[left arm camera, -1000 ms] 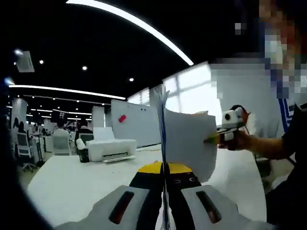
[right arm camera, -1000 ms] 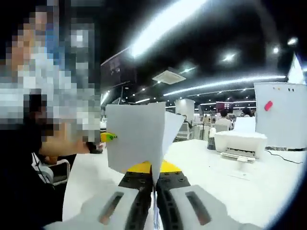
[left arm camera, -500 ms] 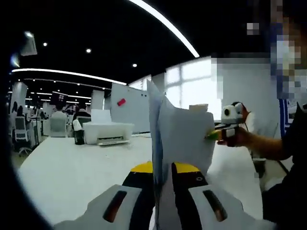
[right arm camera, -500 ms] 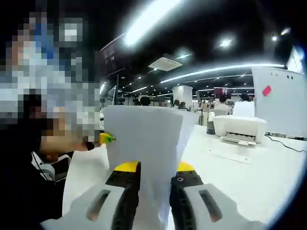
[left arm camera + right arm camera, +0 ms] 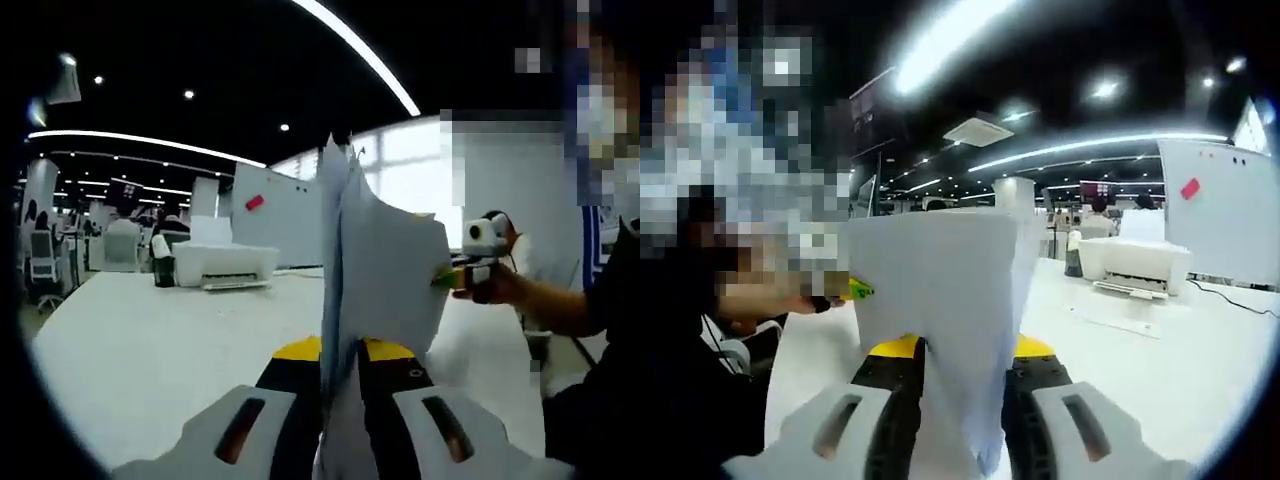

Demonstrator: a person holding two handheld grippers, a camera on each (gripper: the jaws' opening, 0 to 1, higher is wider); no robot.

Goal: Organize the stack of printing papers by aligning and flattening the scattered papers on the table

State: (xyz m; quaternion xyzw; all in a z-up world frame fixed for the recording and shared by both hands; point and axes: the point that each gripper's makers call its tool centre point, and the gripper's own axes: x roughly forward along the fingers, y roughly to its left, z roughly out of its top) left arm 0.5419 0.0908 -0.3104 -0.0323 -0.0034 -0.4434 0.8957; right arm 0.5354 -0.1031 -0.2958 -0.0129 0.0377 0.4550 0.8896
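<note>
Left gripper [image 5: 340, 385]: jaws are standing a little apart, with the stack of papers [image 5: 375, 280] passing between them; whether they are pinching it I cannot tell.
Right gripper [image 5: 960, 385]: jaws are sitting wider apart around the same papers, seemingly loose.
Papers: being held upright in the air above the white table [image 5: 150, 350], edges uneven and fanning.
Risk: sheets are likely slipping out of a slack hold and scattering.
Cause: loose jaws; uneven edges catching.
</note>
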